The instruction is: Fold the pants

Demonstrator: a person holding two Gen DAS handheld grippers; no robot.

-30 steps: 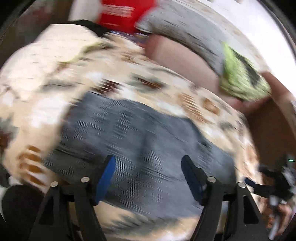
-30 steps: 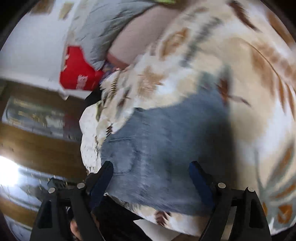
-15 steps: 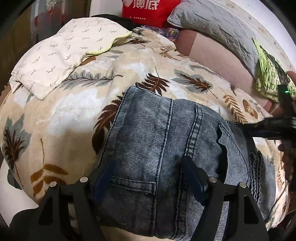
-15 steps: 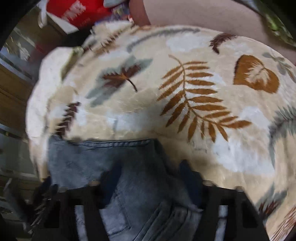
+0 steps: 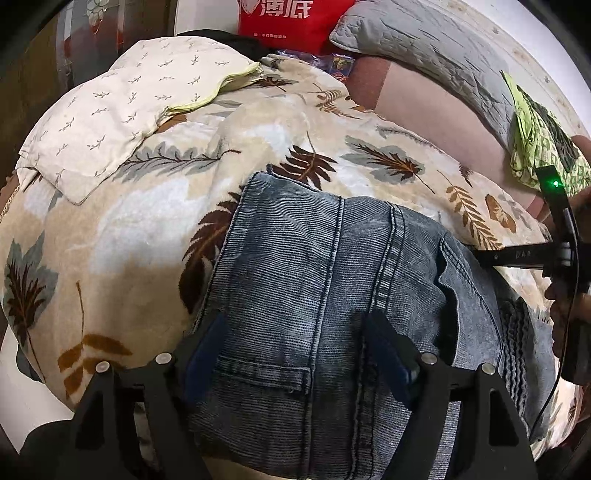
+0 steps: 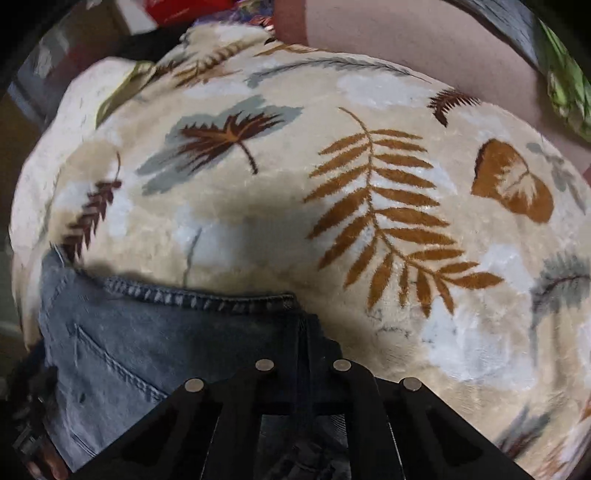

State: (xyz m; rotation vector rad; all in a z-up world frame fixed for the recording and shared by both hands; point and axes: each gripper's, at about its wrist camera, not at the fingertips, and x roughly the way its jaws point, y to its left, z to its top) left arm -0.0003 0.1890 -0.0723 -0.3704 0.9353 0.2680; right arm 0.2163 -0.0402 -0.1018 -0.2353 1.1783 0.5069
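Left wrist view: we've got the faded blue denim pants (image 5: 332,295) lying folded on a beige leaf-print fleece blanket (image 5: 147,240). Around it sit a cream twig-print pillow (image 5: 122,110), a grey quilted cushion (image 5: 424,48), a lime-green cloth (image 5: 535,144) and a red bag (image 5: 291,18) with white writing reading 薄底. Our left gripper (image 5: 299,354) hangs spread wide over the denim; our right gripper (image 6: 304,339) is pinched together at the pants' hem.

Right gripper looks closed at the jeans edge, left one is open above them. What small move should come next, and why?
Probably close the left gripper on the denim beneath it. Its jaws stand open over the jeans near the back pocket, gripping nothing, while the right gripper seems already shut on the jeans' edge. With both sides held, the jeans can be lifted off the leaf-print blanket evenly.
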